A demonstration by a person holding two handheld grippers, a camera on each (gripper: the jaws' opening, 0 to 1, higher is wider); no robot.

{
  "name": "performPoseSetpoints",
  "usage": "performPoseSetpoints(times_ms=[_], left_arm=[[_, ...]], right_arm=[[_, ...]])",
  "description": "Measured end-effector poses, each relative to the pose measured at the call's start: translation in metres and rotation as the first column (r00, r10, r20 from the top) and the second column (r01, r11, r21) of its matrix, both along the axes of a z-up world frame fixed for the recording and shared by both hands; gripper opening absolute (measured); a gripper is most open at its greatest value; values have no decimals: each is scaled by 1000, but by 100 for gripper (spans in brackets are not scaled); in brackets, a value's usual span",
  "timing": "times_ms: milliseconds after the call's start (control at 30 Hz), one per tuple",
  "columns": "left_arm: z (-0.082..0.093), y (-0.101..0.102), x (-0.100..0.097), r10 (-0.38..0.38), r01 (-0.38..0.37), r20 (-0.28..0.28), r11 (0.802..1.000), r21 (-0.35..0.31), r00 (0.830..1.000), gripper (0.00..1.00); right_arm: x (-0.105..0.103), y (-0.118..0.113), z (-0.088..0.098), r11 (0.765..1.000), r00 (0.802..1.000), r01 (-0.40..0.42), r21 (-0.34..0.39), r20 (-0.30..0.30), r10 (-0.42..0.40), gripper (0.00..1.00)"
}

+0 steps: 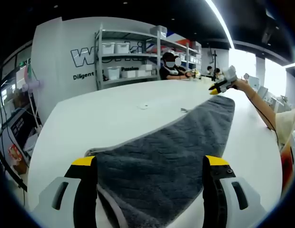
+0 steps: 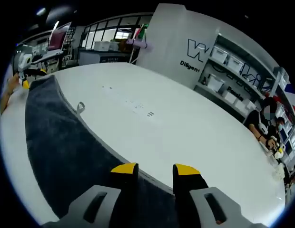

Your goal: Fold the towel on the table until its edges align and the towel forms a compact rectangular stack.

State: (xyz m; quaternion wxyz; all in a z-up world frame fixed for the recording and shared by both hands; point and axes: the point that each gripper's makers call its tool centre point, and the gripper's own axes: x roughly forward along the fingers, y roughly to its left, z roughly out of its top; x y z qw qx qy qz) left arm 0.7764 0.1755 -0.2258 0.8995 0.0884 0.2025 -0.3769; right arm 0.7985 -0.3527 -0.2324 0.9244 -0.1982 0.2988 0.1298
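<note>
A dark grey towel [image 1: 176, 142] lies stretched out long on the white table [image 1: 114, 114]. In the left gripper view my left gripper [image 1: 150, 164] stands wide open over the towel's near end, one jaw on each side of it. At the far end a person's hand holds my right gripper [image 1: 219, 87] at the towel's corner. In the right gripper view the right gripper [image 2: 155, 169] is partly open over the towel [image 2: 57, 137] edge, with the cloth running under the jaws. The left gripper [image 2: 34, 77] shows small at the far end. A small hanging loop [image 2: 80, 108] sticks out from the long edge.
The table [image 2: 185, 133] reaches far beyond the towel. A person [image 1: 171, 66] sits at its far side before shelves with white bins [image 1: 128, 52]. A bare forearm [image 1: 261, 104] crosses the right of the left gripper view. A chair and a screen stand off the table's left edge.
</note>
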Motion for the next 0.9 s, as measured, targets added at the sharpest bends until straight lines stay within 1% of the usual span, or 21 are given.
performPoseSetpoints(times_ms=[67, 167, 267, 333, 400, 533, 600, 700, 900], left_arm=[[1, -1, 0, -2, 2, 3, 1000, -1, 1000, 89], [2, -1, -1, -1, 1, 6, 1000, -3, 1000, 89], [2, 0, 0, 0, 0, 6, 1000, -2, 1000, 89], [1, 1, 0, 3, -3, 4, 1000, -1, 1000, 89], [1, 1, 0, 3, -3, 4, 1000, -1, 1000, 89], [1, 1, 0, 2, -2, 6, 1000, 0, 1000, 89], [1, 1, 0, 1, -1, 5, 1000, 1, 1000, 89], [0, 1, 0, 1, -1, 4, 1000, 3, 1000, 89], [1, 1, 0, 1, -1, 5, 1000, 3, 1000, 89]], right_arm=[[-5, -5, -12, 1000, 999, 7, -9, -46, -8, 26], [-9, -7, -24, 1000, 997, 10, -16, -80, -11, 22], [-9, -5, -32, 1000, 995, 7, 7, -103, -6, 17], [-10, 1, -42, 1000, 991, -9, 29, -134, 13, 12], [-10, 3, -42, 999, 991, -17, 38, -136, 22, 9], [-9, 2, -43, 999, 990, -17, 45, -139, 23, 6], [-9, 2, -43, 999, 991, -21, 49, -134, 28, 2], [-8, 2, -42, 999, 992, -39, 28, -119, 42, 0], [-2, 2, -38, 999, 995, -47, -14, -84, 45, 0]])
